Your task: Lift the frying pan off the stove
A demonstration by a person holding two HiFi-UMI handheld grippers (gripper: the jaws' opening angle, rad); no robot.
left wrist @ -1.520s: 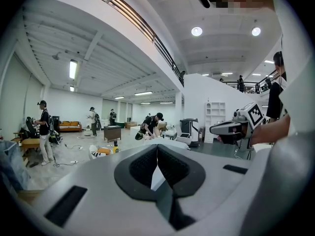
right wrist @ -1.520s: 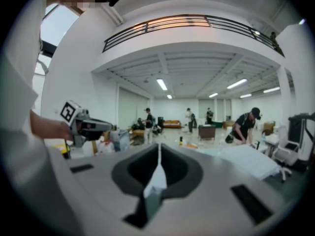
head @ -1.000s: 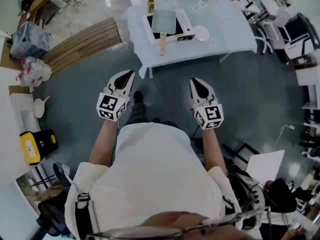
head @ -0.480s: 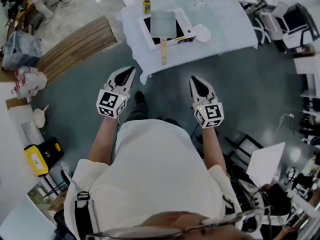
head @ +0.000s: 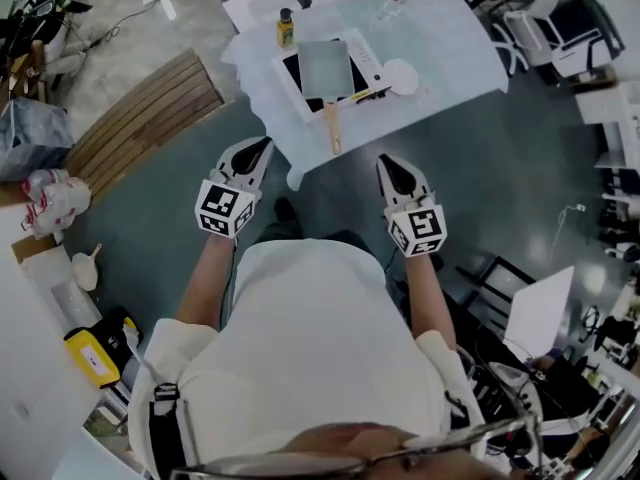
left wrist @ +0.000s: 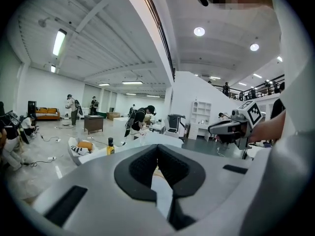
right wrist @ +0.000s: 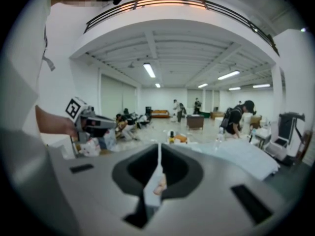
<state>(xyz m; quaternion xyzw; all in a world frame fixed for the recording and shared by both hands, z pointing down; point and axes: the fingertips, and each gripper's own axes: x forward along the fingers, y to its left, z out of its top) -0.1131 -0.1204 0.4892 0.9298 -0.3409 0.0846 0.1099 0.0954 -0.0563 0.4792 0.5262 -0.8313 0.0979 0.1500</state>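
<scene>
A square grey frying pan with a wooden handle sits on a black cooktop on a white-covered table, far ahead in the head view. The handle points toward me. My left gripper and right gripper hover over the floor, short of the table's near edge, both shut and empty. In the left gripper view the jaws meet with nothing between them. The right gripper view's jaws also meet.
A yellow-labelled bottle and a white round dish stand on the table by the cooktop. A wooden slatted panel lies at left, with bags and a yellow case. Chairs stand at right. People work in the hall.
The table with the pan has come nearer and swung slightly in the head view as the person walks toward it. Both grippers stay shut and level in front of the body.
</scene>
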